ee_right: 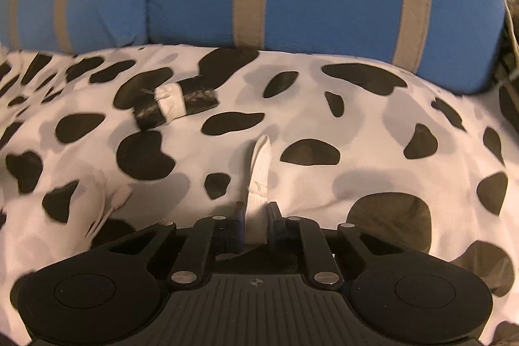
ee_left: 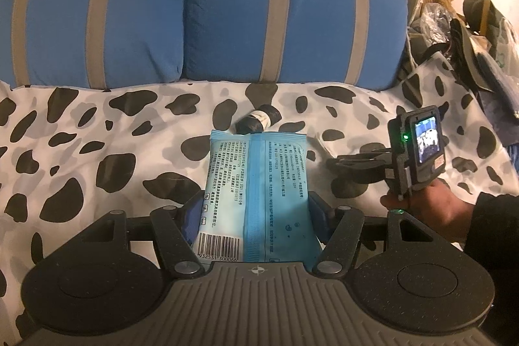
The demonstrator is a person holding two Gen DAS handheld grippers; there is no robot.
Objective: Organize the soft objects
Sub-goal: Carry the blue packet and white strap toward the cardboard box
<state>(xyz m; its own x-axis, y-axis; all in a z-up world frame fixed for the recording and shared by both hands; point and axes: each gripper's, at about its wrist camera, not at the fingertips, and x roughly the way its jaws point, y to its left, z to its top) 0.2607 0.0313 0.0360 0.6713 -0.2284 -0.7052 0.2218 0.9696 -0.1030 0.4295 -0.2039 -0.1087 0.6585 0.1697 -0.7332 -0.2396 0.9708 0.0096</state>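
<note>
Left gripper (ee_left: 256, 216) grips wipes pack (ee_left: 256, 184) | right gripper (ee_right: 256, 222) pinches white band (ee_right: 258, 180) (on bedsheet (ee_right: 356, 125))

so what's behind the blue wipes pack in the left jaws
Just beyond the light blue plastic wipes pack lies a dark rolled fabric bundle with a white band on the cow-spotted sheet. Its near end is hidden by the pack.

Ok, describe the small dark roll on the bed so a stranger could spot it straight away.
Start at the two blue pillows with grey stripes. Just in front of them, on the black-spotted white sheet, lies a small black roll. Unlike the flat spots around it, it is raised and has a white band around its middle.
</note>
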